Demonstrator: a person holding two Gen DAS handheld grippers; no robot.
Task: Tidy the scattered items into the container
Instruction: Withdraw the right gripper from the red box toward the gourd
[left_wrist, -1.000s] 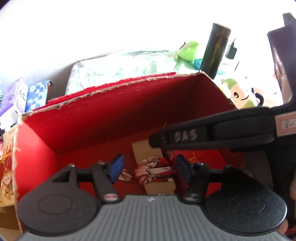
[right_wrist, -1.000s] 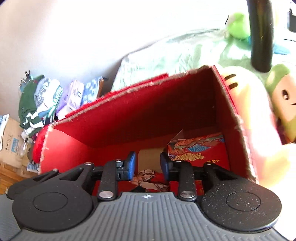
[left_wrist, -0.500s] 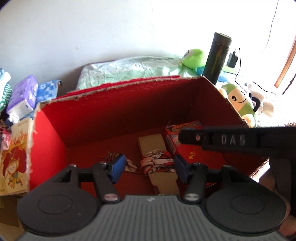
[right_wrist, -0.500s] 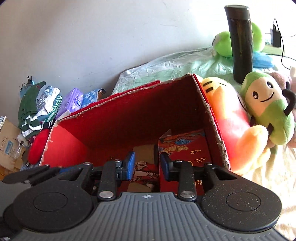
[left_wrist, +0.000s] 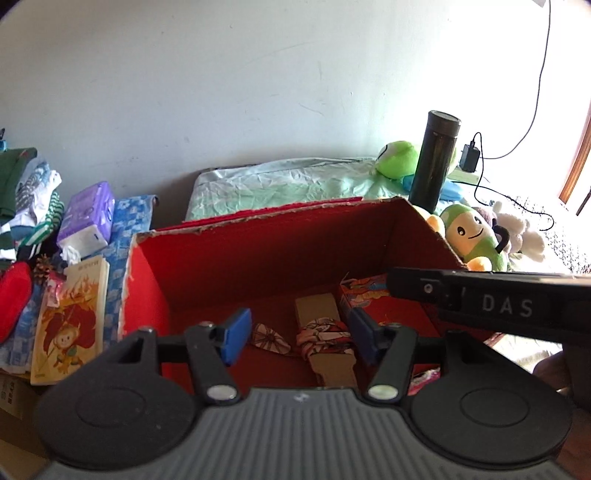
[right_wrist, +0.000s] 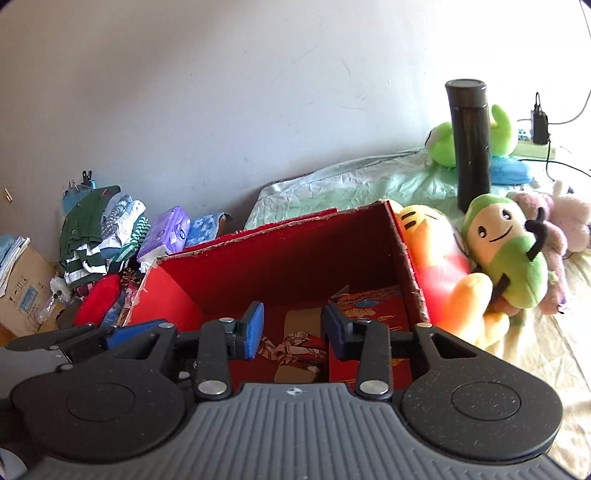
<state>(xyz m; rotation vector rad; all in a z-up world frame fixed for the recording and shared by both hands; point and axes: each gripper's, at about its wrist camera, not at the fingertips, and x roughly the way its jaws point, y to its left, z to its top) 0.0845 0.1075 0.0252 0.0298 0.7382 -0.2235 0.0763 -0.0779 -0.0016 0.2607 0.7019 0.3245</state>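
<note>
both grippers are hanging over the red box (left_wrist: 258, 258), nothing between the pads. left gripper (left_wrist: 295, 338) jaws opening, right gripper (right_wrist: 291, 328) jaws opening too. patterned cloth bundle (left_wrist: 321, 338) is lying on a cardboard strip (left_wrist: 317, 306) on the box floor, beside the red printed carton (right_wrist: 373, 306). plush toys (right_wrist: 506, 254) sitting outside, right of the box.

White letters "DAS" stand on the side of the right gripper (left_wrist: 495, 306), seen from the left wrist. No other text is legible.
</note>
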